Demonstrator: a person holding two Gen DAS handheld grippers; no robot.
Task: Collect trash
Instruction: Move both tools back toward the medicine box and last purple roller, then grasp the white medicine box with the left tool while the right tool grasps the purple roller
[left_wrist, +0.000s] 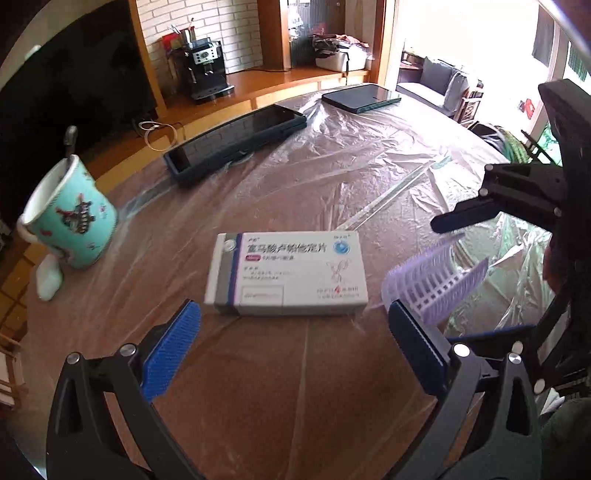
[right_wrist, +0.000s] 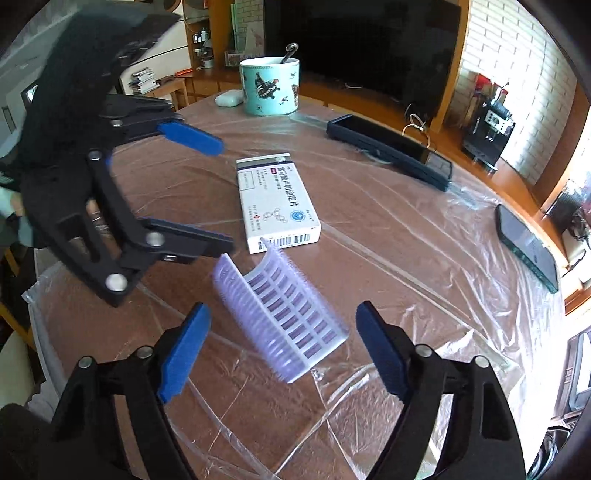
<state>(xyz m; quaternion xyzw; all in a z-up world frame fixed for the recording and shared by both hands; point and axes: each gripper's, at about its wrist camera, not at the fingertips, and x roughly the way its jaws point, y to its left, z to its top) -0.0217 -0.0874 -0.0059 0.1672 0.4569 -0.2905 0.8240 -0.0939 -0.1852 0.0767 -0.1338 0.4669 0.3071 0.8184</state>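
Note:
A white medicine box (left_wrist: 286, 273) lies flat on the plastic-covered table, just beyond the tips of my left gripper (left_wrist: 293, 308), which stands wide open and touches nothing. To the box's right lies a lilac ribbed plastic curler piece (left_wrist: 436, 280). In the right wrist view the curler piece (right_wrist: 280, 314) sits between the blue pads of my right gripper (right_wrist: 283, 310). There is a gap on both sides, so that gripper is open. The left gripper (right_wrist: 219, 194) shows at the left, open beside the medicine box (right_wrist: 277, 199).
A teal mug (left_wrist: 70, 218) with a spoon stands at the table's left edge, next to a small white case (left_wrist: 48, 280). Two dark flat devices (left_wrist: 236, 144) (left_wrist: 362, 98) lie at the far side. A wrinkled clear sheet (right_wrist: 424, 280) covers the round table.

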